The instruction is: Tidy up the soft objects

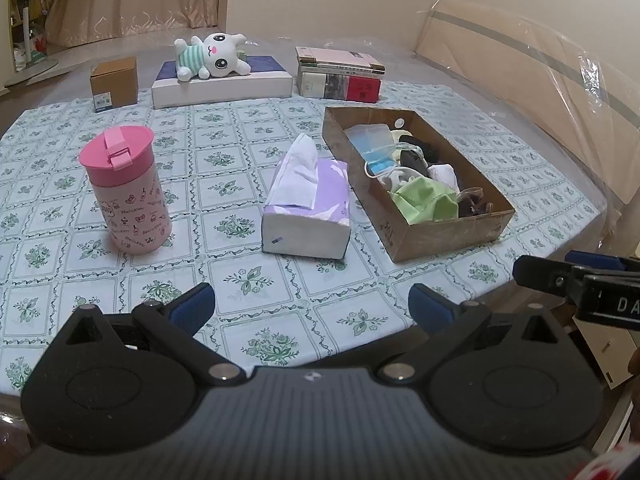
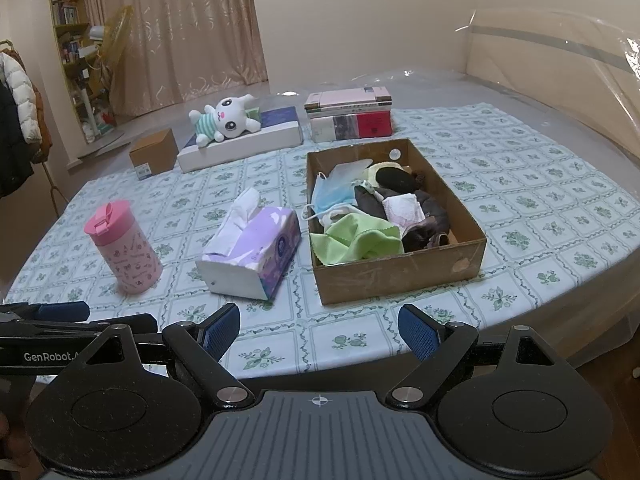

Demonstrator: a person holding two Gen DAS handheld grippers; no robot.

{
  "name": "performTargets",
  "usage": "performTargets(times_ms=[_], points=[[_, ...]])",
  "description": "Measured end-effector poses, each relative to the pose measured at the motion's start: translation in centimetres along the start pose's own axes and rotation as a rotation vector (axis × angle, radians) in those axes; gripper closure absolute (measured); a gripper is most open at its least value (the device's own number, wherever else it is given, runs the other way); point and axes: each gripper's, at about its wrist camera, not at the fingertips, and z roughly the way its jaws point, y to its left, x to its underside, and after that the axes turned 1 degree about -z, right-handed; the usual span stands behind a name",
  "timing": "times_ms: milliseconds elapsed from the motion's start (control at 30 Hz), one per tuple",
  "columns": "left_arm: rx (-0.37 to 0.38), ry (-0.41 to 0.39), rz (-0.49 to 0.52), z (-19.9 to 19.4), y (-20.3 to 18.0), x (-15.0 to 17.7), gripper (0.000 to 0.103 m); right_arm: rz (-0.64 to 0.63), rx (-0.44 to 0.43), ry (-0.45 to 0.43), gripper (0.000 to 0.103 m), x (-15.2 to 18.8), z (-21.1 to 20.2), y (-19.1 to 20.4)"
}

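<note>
Both hand-held grippers point(image 1: 312, 300) point(image 2: 319, 330) held spread and empty short of the box point(image 2: 400, 272) already heaped with cloths point(image 2: 356, 236); either start or finish, undecidable.

A green floral grid is printed on the pale tablecloth point(image 1: 240, 184); the tumbler point(image 1: 124, 192) is coloured pink, the tissue pack point(image 1: 308, 200) lilac.
</note>
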Motion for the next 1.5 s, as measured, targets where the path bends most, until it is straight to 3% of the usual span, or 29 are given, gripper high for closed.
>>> performTargets(times_ms=[1500], points=[[0.007, -0.001, 0.012, 0.14, -0.29, -0.43, 0.001, -0.003, 0.001, -0.001, 0.017, -0.42, 0.29, 0.11]])
